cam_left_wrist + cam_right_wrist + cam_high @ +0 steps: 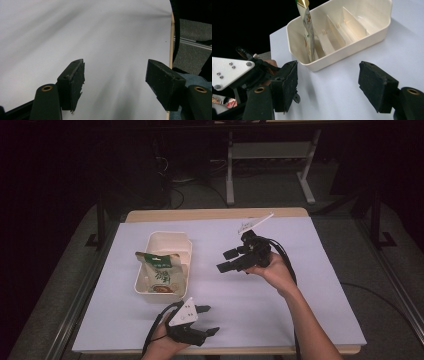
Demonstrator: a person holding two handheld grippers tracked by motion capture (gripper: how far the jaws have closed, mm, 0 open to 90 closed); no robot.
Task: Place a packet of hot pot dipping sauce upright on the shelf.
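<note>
Green snack pouch (161,270) standing on edge in the cream divided bin (186,243), at the bin's near end, leaning back with its top edge tipped up toward the far side of the table (300,285). Long axis from the bin's floor up to the green top; printed face turned upward to the high view.

Right claw (231,260) held above the white sheet, well to the right of the bin, jaws wide apart and aimed leftward at it, nothing between them. Pouch and bin ahead of this claw, apart from it with bare sheet between.

Left claw (206,320) low at the table's near edge, just in front of the bin's near right corner, jaws spread wide and empty, pointing right, away from the pouch.

Right gripper view: pouch (308,30) seen edge-on as a thin upright strip in the end compartment, plus the bin's inner dividers (332,35), hard to make out from above. Left gripper view: plain white sheet and the table's edge (171,42) ahead of its open jaws.
</note>
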